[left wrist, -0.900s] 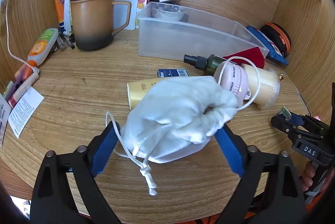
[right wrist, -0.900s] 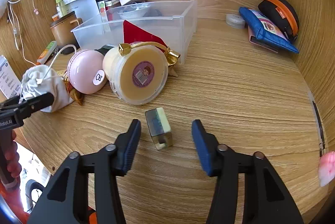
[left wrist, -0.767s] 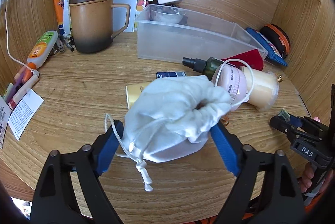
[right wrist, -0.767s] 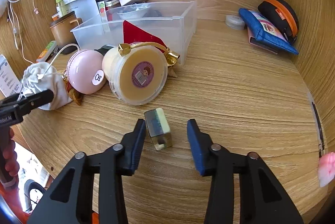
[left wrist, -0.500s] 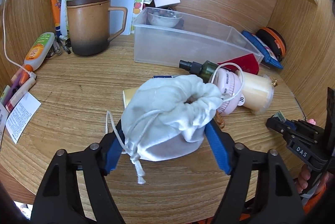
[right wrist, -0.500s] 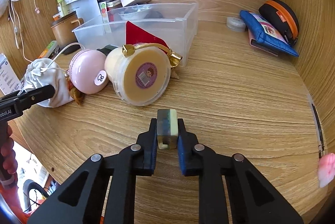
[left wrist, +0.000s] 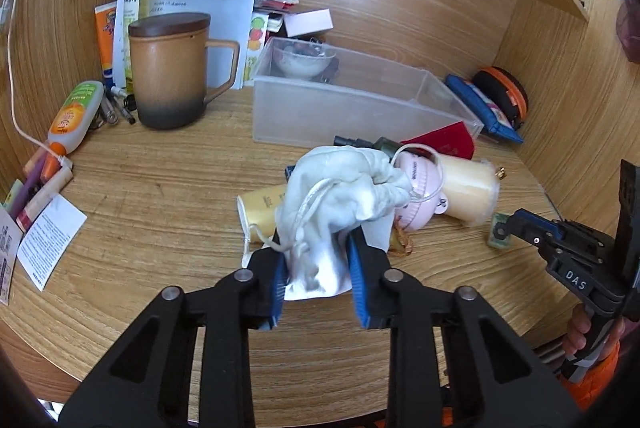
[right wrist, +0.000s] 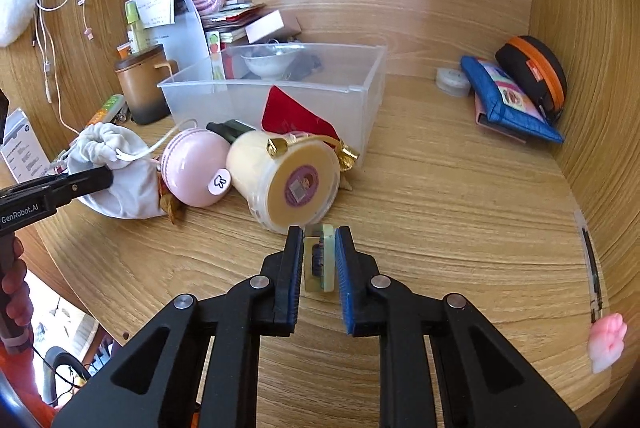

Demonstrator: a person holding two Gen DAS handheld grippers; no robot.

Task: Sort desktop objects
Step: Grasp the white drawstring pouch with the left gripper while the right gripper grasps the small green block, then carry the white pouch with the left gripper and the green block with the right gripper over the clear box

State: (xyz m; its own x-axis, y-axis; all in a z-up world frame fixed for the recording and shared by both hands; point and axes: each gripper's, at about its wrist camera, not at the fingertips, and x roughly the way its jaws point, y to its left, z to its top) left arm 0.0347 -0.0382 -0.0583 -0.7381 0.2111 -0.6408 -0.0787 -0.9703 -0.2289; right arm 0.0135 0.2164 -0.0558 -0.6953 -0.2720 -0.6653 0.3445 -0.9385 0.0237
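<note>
While left gripper [left wrist: 318,260] squeezes white pouch [left wrist: 340,196], right gripper [right wrist: 318,260] clamps small block [right wrist: 319,257]; bare desk [right wrist: 460,208] rightward.

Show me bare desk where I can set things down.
Free: the wide wood right of the clear bin, up to the blue pouch. Also between mug and white pouch. Crowded: around the pink case and cream tub.

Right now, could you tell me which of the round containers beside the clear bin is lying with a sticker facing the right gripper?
The cream tub: its round purple sticker faces the right gripper.
</note>
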